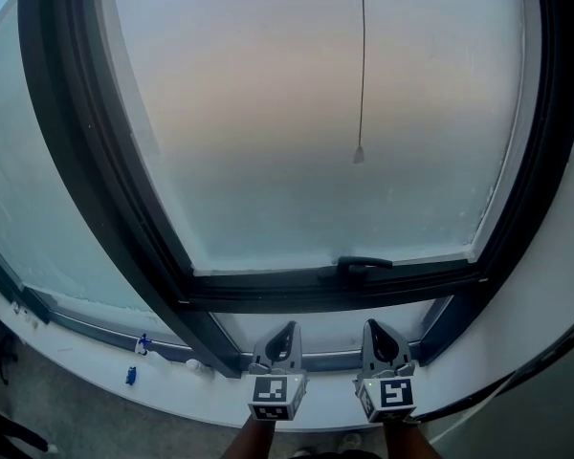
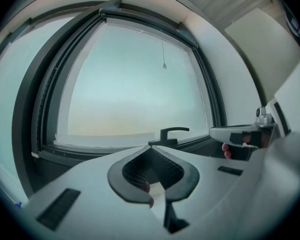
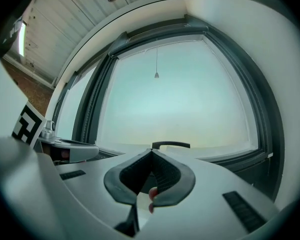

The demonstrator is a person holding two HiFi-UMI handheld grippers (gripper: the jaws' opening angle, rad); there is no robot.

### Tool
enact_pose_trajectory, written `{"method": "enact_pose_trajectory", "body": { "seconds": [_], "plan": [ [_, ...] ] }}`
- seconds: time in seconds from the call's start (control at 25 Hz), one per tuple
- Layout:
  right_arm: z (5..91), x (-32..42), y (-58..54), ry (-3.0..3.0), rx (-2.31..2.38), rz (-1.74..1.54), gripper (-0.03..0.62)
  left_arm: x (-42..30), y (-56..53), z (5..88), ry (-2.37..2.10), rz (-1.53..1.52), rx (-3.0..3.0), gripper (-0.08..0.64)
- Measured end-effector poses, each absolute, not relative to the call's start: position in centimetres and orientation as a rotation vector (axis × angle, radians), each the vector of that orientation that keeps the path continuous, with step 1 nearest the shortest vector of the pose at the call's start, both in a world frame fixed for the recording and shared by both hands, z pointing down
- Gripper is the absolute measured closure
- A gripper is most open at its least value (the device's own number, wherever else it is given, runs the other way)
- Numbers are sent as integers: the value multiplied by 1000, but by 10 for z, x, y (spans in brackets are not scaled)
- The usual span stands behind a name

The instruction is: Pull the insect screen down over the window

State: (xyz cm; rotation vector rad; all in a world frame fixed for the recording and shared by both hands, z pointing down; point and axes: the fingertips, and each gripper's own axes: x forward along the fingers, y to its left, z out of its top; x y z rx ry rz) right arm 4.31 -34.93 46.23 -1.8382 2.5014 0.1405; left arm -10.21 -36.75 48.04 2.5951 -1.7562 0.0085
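A large dark-framed window (image 1: 297,122) with a frosted pane fills the head view. A thin pull cord with a small weight (image 1: 359,154) hangs down its middle; the same cord end (image 2: 164,66) (image 3: 156,75) shows in both gripper views. A black window handle (image 1: 364,264) lies on the bottom frame. My left gripper (image 1: 285,331) and right gripper (image 1: 375,328) are side by side below the sill, both shut with nothing between the jaws, pointing at the window. The insect screen itself is not visible.
A white sill (image 1: 96,352) runs below the frame, with a small blue item (image 1: 132,375) at its left. A second pane (image 1: 38,208) lies to the left. White wall (image 1: 555,323) flanks the window on the right.
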Motion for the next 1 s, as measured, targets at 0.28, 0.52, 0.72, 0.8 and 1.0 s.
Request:
{"method": "enact_pose_trajectory", "body": {
  "seconds": [0.28,0.52,0.72,0.8,1.0],
  "plan": [
    [440,58,-365,2521,-1751,190,589,-86,-386,465,-1838,3,2560,557],
    [401,65,-378,2443,-1600,350,589,-79,-403,430,-1909,-33,2556,557],
    [382,74,-397,2445,-1618,373,589,-79,-417,394,-1958,-109,2587,557],
    [373,75,-405,2442,-1626,395,589,-79,-427,378,-1957,-138,2619,557],
    [348,62,-419,2405,-1603,510,589,-84,-447,354,-1965,-140,2705,557]
  ]
}}
